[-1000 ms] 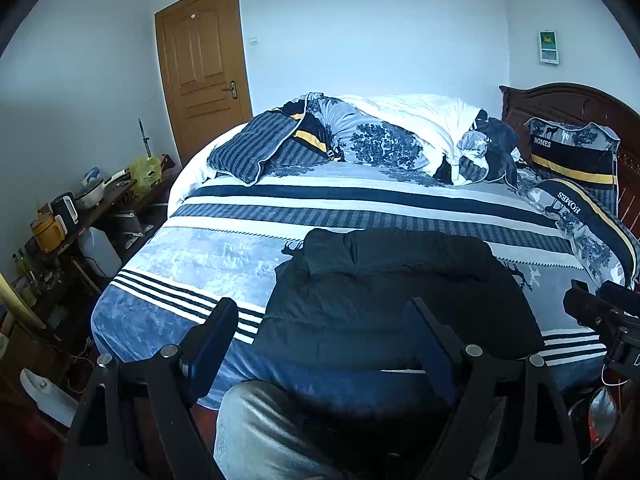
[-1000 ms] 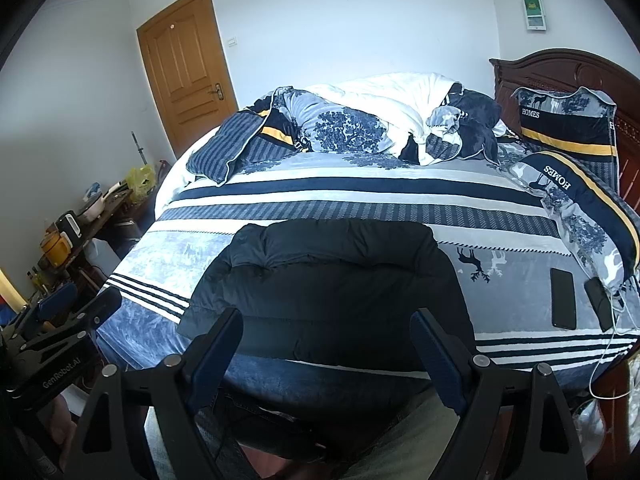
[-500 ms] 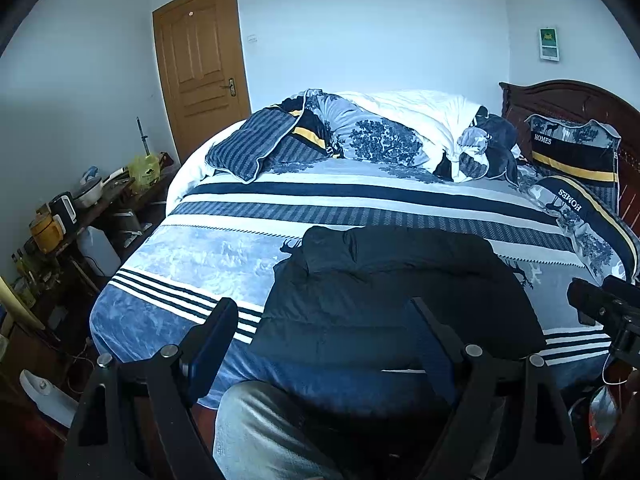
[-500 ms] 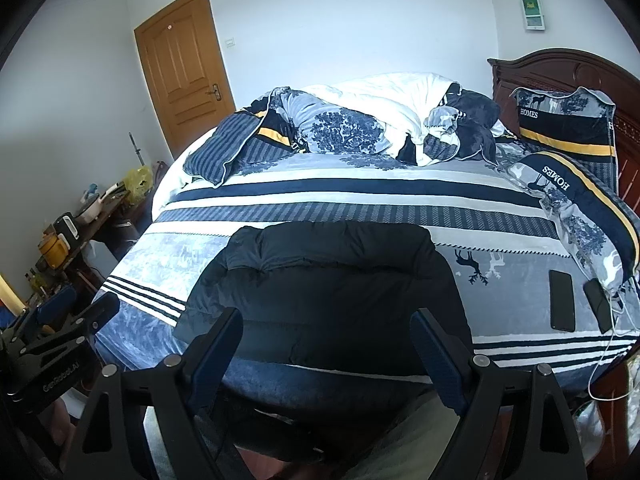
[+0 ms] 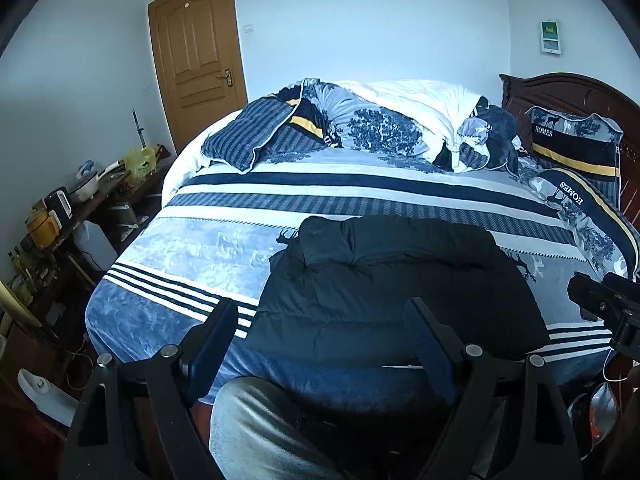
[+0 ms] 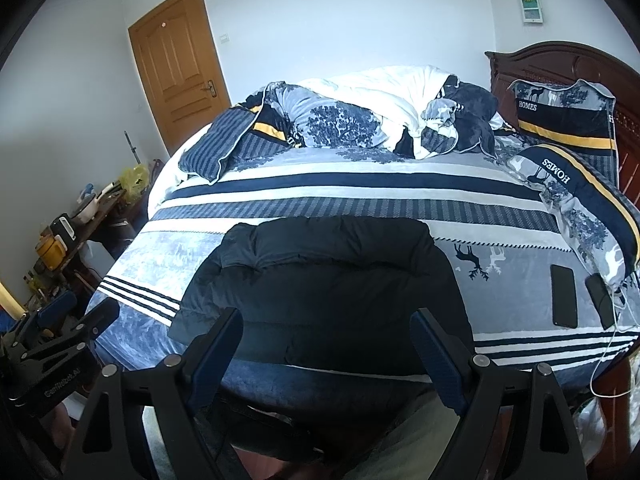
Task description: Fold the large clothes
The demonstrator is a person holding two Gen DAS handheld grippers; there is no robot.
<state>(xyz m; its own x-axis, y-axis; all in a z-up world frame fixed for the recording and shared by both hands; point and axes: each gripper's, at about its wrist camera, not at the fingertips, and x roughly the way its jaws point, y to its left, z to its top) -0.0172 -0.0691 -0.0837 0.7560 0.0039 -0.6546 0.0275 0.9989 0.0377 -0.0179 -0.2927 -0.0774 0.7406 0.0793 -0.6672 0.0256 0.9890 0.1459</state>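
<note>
Black jacket (image 6: 324, 292) folded on bed (image 6: 360, 192) — both grippers' jaws wide apart, empty.

The left gripper (image 5: 322, 344) and right gripper (image 6: 326, 354) are black angular frames with 2 blue-padded fingers (image 5: 212, 336) and silver screws (image 6: 480, 360). White lettering marks one side. Grey trousers (image 5: 256, 432) cover the person's legs.
</note>
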